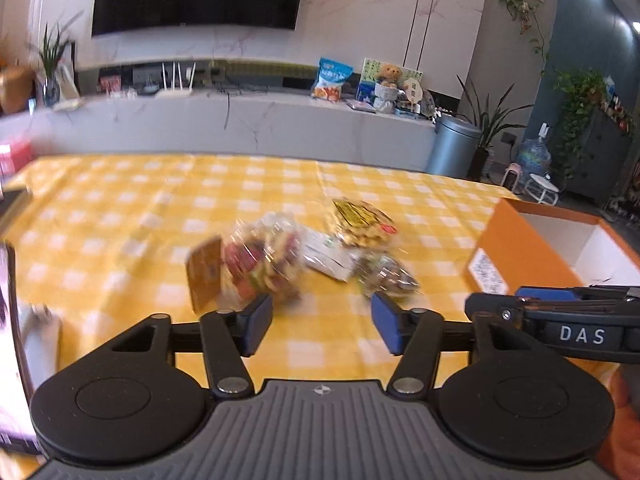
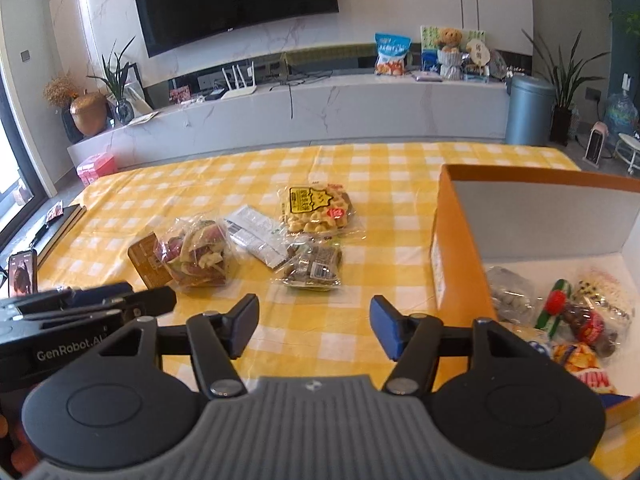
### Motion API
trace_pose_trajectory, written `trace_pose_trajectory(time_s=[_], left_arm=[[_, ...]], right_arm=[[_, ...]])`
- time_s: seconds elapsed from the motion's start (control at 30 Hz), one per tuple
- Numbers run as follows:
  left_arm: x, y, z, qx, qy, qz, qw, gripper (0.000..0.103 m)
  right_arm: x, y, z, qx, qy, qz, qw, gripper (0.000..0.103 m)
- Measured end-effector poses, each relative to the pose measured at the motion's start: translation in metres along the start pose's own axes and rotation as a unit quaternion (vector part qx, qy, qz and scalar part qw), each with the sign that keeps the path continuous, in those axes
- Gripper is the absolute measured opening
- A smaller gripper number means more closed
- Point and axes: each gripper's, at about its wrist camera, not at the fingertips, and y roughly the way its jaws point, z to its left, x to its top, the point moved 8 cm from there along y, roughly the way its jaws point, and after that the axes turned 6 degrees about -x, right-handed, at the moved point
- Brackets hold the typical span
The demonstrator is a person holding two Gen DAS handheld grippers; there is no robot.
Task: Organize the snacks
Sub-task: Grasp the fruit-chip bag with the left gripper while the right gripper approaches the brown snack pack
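Two handheld grippers hover over loose snacks on a yellow checked tablecloth (image 2: 360, 160).

The left gripper (image 1: 322, 322) and right gripper (image 2: 314, 326) both gape, empty. Four snack packets (image 2: 248, 240) lie together mid-table; more fill the orange box (image 2: 456, 240) at right.

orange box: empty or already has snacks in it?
Partly filled. The orange box is open-topped, and several snack packets lie on its white floor.
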Motion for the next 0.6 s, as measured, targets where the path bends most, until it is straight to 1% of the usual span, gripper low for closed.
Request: trace_pose_trajectory(time_s=[0.07, 0.13, 0.3, 0.37, 0.4, 0.6], left_arm=[[0.006, 0.005, 0.006, 0.012, 0.021, -0.008, 0.9997, 0.084], [0.012, 0.012, 0.012, 0.019, 0.037, -0.010, 0.9991, 0.090], [0.022, 0.030, 0.029, 0.023, 0.064, -0.004, 0.9977, 0.091], [0.027, 0.038, 0.037, 0.023, 0.065, -0.004, 0.9976, 0.096], [0.029, 0.042, 0.040, 0.023, 0.067, -0.002, 0.9975, 0.096], [0.032, 0.065, 0.047, -0.004, 0.093, 0.024, 0.9954, 0.096]], right_arm=[[0.001, 0.010, 0.002, 0.001, -0.003, 0.006, 1.000, 0.063], [0.002, 0.019, 0.004, 0.003, -0.002, 0.012, 1.000, 0.069], [0.008, 0.043, 0.006, 0.002, 0.003, 0.024, 1.000, 0.071], [0.011, 0.052, 0.007, 0.002, 0.004, 0.027, 1.000, 0.072], [0.012, 0.057, 0.008, 0.002, 0.004, 0.028, 1.000, 0.072], [0.020, 0.084, 0.011, 0.001, 0.007, 0.038, 0.999, 0.072]])
